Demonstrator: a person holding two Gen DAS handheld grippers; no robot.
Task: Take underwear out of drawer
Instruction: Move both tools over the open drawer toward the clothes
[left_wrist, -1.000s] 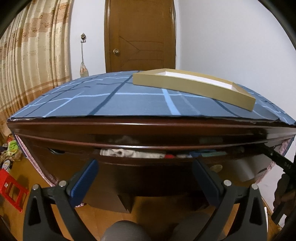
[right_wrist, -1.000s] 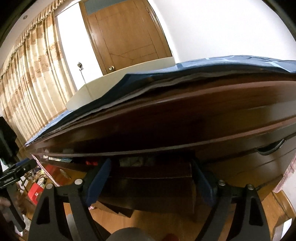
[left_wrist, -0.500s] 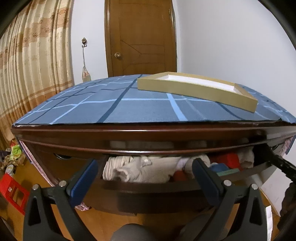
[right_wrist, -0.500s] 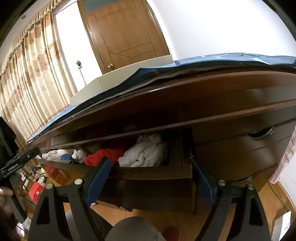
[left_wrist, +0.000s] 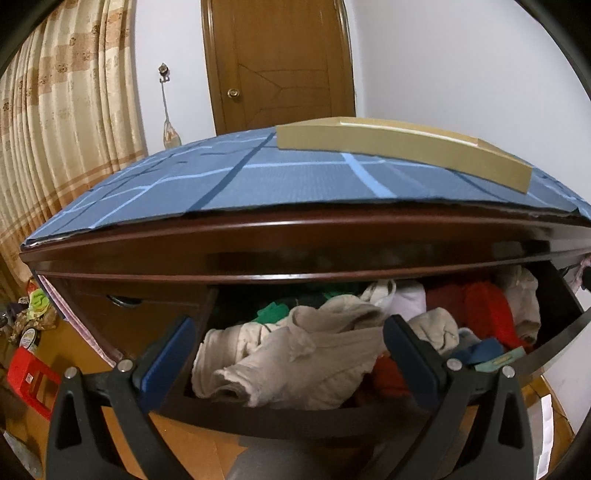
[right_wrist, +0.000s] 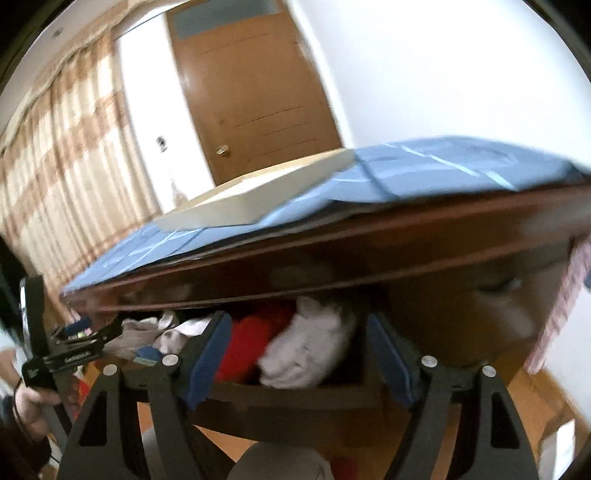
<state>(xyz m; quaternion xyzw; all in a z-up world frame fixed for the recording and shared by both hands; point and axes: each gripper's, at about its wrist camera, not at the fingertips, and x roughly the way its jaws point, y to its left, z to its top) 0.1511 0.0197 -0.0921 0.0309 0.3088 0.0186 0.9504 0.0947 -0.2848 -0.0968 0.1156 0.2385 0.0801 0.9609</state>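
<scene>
Your left gripper (left_wrist: 288, 350) hovers with jaws apart and empty over the pulled-out dark wooden drawer (left_wrist: 295, 417), which is heaped with crumpled beige, white and red underwear (left_wrist: 295, 350). Your right gripper (right_wrist: 295, 358), whose jaws have just been closing with nothing between them, stands apart at the drawer's right end facing a white bundle (right_wrist: 310, 347). The garments lie tangled, so a deep pinch would likely drag several out together, and the overhanging dresser top (left_wrist: 295, 240) could catch rising fingers.
</scene>
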